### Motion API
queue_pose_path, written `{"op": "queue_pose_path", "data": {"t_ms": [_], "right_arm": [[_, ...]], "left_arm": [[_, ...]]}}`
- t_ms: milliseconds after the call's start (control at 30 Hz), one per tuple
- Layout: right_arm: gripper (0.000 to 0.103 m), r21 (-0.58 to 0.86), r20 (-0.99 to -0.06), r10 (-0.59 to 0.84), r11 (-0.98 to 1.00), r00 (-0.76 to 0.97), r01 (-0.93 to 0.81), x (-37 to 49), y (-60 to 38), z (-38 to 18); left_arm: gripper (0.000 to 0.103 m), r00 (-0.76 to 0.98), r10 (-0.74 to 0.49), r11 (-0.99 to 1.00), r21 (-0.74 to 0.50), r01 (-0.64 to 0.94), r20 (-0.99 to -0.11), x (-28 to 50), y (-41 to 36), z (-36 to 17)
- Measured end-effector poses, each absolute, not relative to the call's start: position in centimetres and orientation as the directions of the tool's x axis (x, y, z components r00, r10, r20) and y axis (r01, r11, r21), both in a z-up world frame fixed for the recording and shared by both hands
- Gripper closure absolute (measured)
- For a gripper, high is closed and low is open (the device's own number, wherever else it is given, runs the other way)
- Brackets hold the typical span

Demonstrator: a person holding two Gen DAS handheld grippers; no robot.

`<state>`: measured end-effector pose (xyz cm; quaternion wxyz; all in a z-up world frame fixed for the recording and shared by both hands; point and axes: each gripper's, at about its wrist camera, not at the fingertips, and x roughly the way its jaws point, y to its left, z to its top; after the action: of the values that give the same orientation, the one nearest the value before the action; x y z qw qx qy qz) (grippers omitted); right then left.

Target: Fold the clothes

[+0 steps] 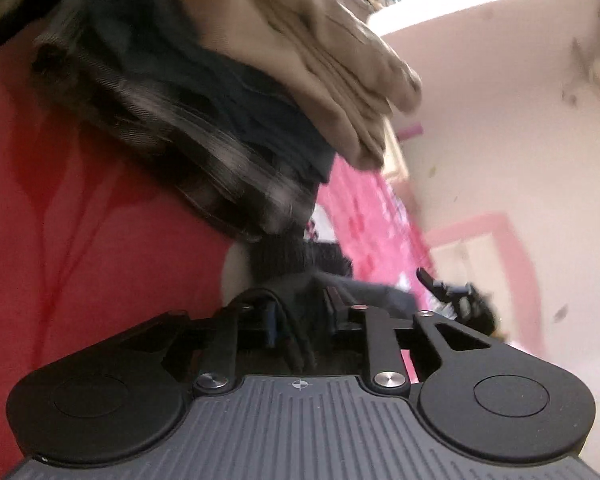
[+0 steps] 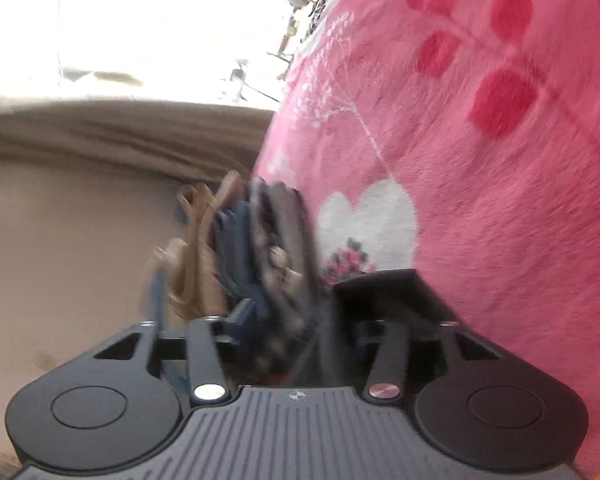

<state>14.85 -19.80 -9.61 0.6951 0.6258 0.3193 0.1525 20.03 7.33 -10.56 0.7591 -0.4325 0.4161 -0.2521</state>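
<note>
On the bed, both views tilted and blurred by motion:

Clothes, count: three layers in one folded stack, namely a tan garment (image 1: 332,60), a dark blue garment (image 1: 236,96) and a dark checked garment (image 1: 204,168).
Clothes, place: stack lies between the two claws, over the pink blanket (image 2: 480,208); in the right view the same stack (image 2: 244,248) stands edge-on just ahead of the claw.
Left claw (image 1: 300,312): one, jaws drawn close on dark cloth (image 1: 284,272) at the stack's lower edge; cloth fills the gap.
Right claw (image 2: 288,320): one, jaws closed on the edge of the stack, checked and blue layers pressed between them.
Pose: left claw points up along the underside of the stack; right claw is rolled sideways, blanket to its right, wall to its left.
Red fabric (image 1: 80,240): one broad sheet, fills the left of the left view, touching the checked garment.
Surface: pink blanket with red leaf prints and a white heart (image 2: 368,216).
Room: pale wall (image 1: 500,128); bright window (image 2: 160,20); pink-framed panel (image 1: 496,240).
</note>
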Motion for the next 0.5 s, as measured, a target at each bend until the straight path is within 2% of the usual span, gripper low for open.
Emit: {"op": "queue_pose_path", "data": {"t_ms": [100, 233, 333, 500], "right_arm": [[0.021, 0.982, -0.15, 0.591, -0.003, 0.792, 0.188, 15.1, -20.4, -11.7], [0.017, 0.985, -0.079, 0.56, -0.083, 0.825, 0.151, 14.6, -20.9, -12.0], [0.017, 0.987, -0.041, 0.55, -0.109, 0.834, 0.121, 14.3, -21.2, -11.5], [0.008, 0.986, 0.022, 0.531, -0.151, 0.847, 0.069, 13.9, -21.8, -10.8]], "left_arm": [[0.076, 0.535, -0.757, 0.427, -0.904, -0.029, -0.374, 20.7, 7.9, -11.5], [0.067, 0.568, -0.769, 0.267, -0.955, -0.131, -0.293, 21.1, 9.1, -13.4], [0.066, 0.598, -0.76, 0.186, -0.967, -0.174, -0.254, 21.0, 9.9, -14.3], [0.066, 0.635, -0.74, 0.146, -0.975, -0.168, -0.22, 20.8, 10.9, -14.0]]}}
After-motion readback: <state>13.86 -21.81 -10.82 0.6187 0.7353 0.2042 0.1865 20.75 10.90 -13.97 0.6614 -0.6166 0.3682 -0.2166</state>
